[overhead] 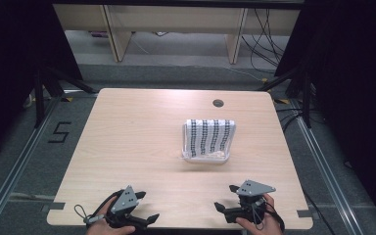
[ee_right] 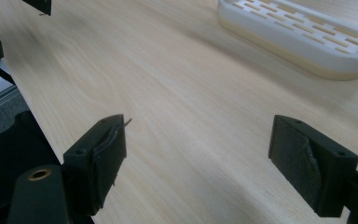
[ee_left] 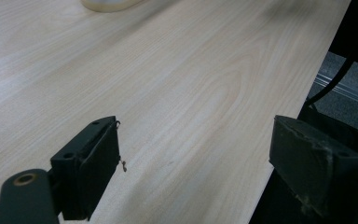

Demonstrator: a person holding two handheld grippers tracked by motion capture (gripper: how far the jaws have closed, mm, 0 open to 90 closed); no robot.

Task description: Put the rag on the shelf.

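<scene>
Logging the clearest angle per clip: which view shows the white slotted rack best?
The high view: the whole white slotted rack shows there, standing on the table with its dark-striped back panel raised. The right gripper view catches its slotted base close up but cropped. The left gripper view has a blurred sliver of its edge.

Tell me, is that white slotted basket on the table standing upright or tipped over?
Tipped over: the white basket lies on its side on the table, its slotted wall facing up in the high view.
</scene>
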